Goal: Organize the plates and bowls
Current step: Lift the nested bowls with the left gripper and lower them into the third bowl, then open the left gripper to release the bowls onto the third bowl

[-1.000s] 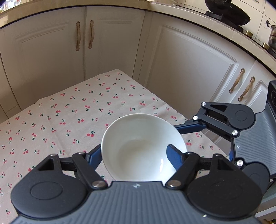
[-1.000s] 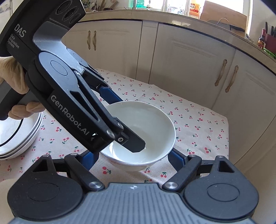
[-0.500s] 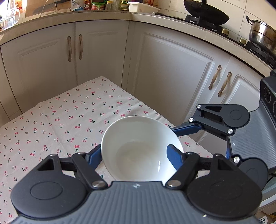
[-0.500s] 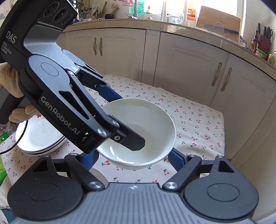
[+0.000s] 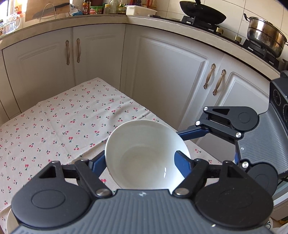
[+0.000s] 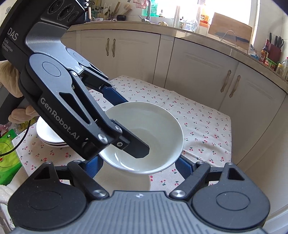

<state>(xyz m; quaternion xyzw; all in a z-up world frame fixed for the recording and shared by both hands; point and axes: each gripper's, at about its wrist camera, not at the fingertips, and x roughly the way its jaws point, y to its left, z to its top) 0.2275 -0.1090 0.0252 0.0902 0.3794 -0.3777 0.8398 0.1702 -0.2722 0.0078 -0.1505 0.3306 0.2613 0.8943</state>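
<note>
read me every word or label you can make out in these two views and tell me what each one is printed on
"DAS" – top of the left gripper body, right wrist view.
"Data Acquisition System" – small print below it.
"GenRobot.AI" – along that gripper's black arm.
Bottle and jar labels on the counter, and the green packet beside the table: too small or blurred to read.
The white bowl and plates carry no text.

Kitchen corner around a cherry-print tablecloth

The tablecloth point(image 5: 72, 126) covered the table up to its far corner, near the white cabinet doors point(image 5: 171, 75). On the counter stood a black wok point(image 5: 202, 15), a steel pot point(image 5: 265, 36) and bottles point(image 5: 100, 8). A green packet point(image 6: 8, 154) lay at the table's left edge.
</note>
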